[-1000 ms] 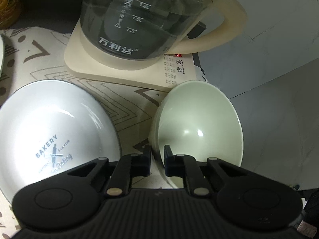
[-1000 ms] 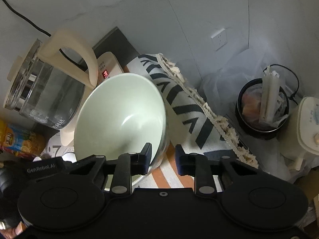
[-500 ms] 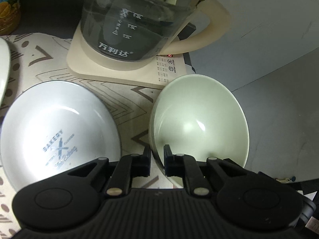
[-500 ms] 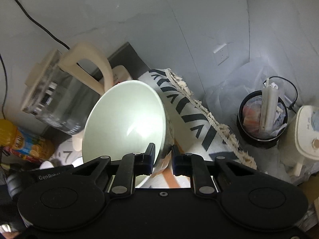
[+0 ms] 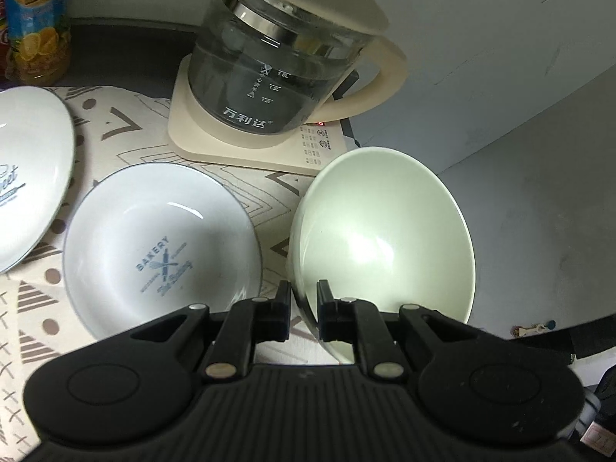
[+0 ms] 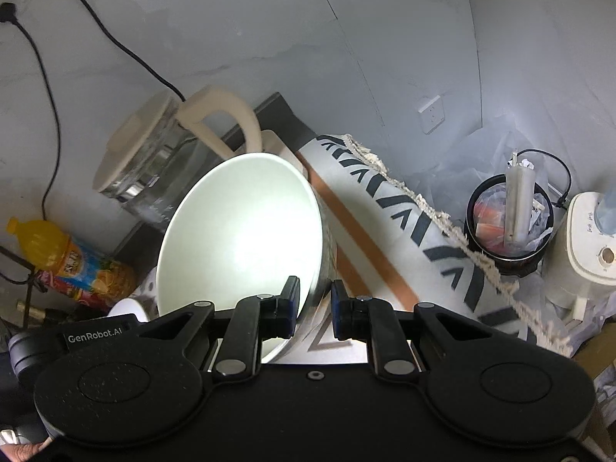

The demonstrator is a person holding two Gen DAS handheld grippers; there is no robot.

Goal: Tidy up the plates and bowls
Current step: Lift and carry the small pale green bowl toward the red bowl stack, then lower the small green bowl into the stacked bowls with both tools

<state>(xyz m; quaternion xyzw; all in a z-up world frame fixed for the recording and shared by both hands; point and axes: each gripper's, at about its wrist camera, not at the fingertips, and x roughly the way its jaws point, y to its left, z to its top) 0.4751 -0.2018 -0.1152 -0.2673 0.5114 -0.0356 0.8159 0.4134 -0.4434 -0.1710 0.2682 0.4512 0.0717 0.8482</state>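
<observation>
Both claws clamp the green bowl (image 5: 385,231) by its rim: left claw (image 5: 302,300), right claw (image 6: 315,300). Mid-carry, just right of the bakery plate (image 5: 161,250). Next: lower it onto the plate, level.

Glass kettle (image 5: 285,88) on cream base (image 5: 215,142), juice bottle (image 5: 36,19) beside patterned cloth (image 5: 111,131), full bin (image 6: 508,227)

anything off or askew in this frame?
Yes: the green bowl is pinched at its rim by both the left gripper and right gripper, tipped steeply, close to the kettle. The bakery bowl sits flat.
</observation>
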